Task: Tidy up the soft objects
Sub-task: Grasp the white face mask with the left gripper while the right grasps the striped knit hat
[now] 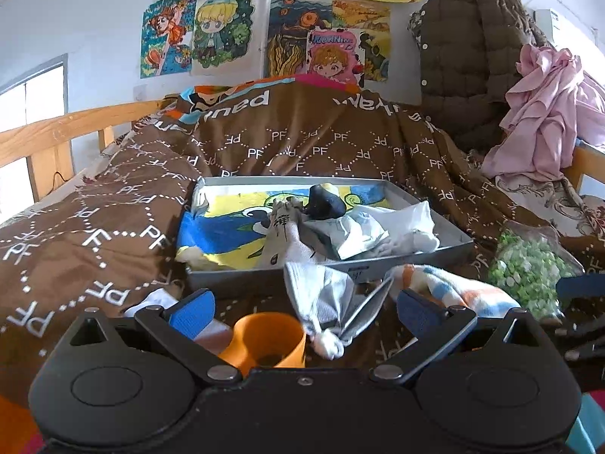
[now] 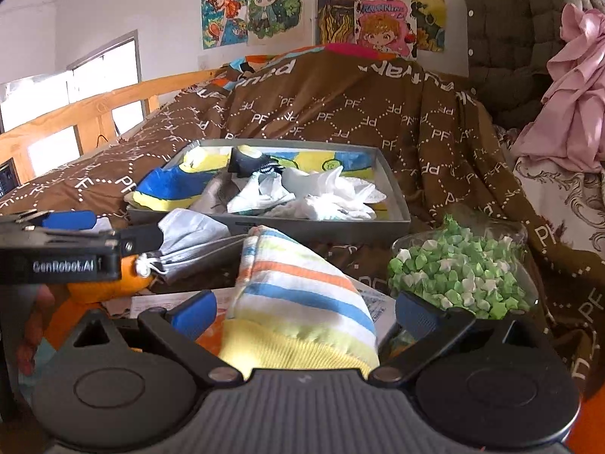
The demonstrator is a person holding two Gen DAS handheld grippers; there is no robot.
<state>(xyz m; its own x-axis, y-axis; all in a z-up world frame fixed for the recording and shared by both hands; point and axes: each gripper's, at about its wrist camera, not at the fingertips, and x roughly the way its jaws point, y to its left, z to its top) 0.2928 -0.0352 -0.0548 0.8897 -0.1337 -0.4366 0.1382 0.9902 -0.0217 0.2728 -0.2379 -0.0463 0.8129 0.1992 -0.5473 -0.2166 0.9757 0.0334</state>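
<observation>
— While looking along the left gripper [image 1: 302, 302], saw its fingers spread wide and gripping nothing, with a grey sock [image 1: 325, 302] lying loose between them at lower centre, beside an orange cup [image 1: 264, 340].

— Found much the same at the right gripper [image 2: 306, 310]: fingers parted, closed on nothing, and a striped sock [image 2: 295, 276] bunched between them at the bottom of the frame, just in front of the grey box [image 2: 340, 227].

— Judged the step as a pickup of that striped sock, bound for the box?

— Probably. Looked best done by pinching the thick folded middle rather than a loose edge, then lifting clear of the box's front wall before letting go. Also seemed wise to aim for the bare patch at the left of the box, since white and dark socks already crowded its right half.

— Anything to steer clear of?

— Noted a clear container of green paper stars [image 2: 461, 272] just right of the sock; could have spilled at a nudge.

— And the surroundings?

— Made out a bed under a rumpled brown cover [image 1: 94, 227], soft and uneven, so expected the box to tip under pressure. Spotted a wooden rail [image 1: 56, 132] and a window [image 1: 34, 90] at left, bright drawings [image 1: 227, 30] on the wall above, and a quilted jacket [image 1: 465, 56] and pink garment [image 1: 544, 113] at upper right.
</observation>
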